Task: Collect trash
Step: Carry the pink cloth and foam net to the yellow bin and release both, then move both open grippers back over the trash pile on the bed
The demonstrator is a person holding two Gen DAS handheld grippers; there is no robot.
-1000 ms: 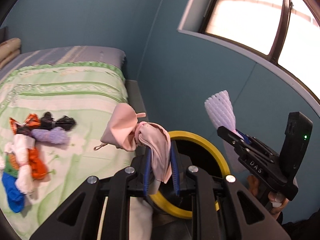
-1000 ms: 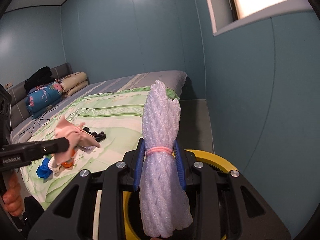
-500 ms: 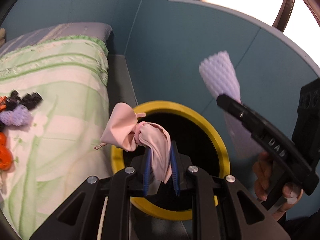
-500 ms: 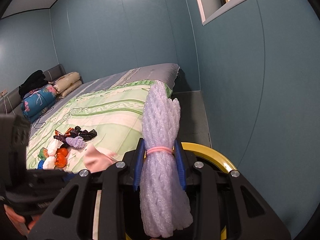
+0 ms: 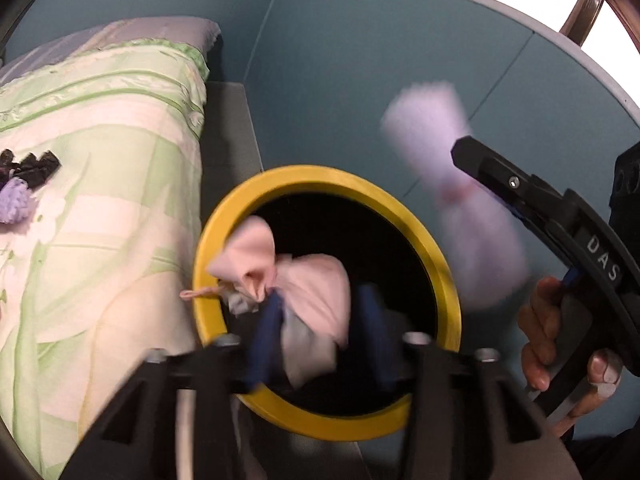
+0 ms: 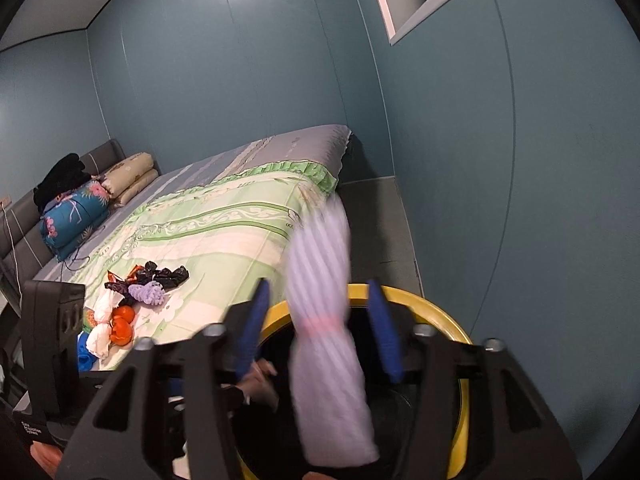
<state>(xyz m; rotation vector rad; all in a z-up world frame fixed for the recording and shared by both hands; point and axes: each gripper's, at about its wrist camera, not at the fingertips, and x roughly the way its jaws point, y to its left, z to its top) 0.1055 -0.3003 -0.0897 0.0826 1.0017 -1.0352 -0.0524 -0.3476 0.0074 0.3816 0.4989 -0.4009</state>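
Note:
A yellow-rimmed trash bin [image 5: 440,264] with a black inside stands on the floor beside the bed. My left gripper [image 5: 320,336] is open over the bin, and a pink cloth bundle [image 5: 304,280] is blurred between its spread blue fingers. My right gripper [image 6: 320,324] is open over the same bin [image 6: 444,314], and a lavender foam-net roll [image 6: 324,320] with a pink band is blurred between its fingers. The roll also shows in the left wrist view [image 5: 452,184].
A bed with a green floral quilt [image 6: 224,232] lies left of the bin. A pile of more trash [image 6: 132,304], black, purple, orange, white and blue, lies on it. Pillows [image 6: 80,208] sit at the headboard. A teal wall [image 6: 500,200] is close on the right.
Both grippers have moved over the bin and opened. The pink bundle and the lavender roll were clamped before and now sit loose and blurred between spread fingers.

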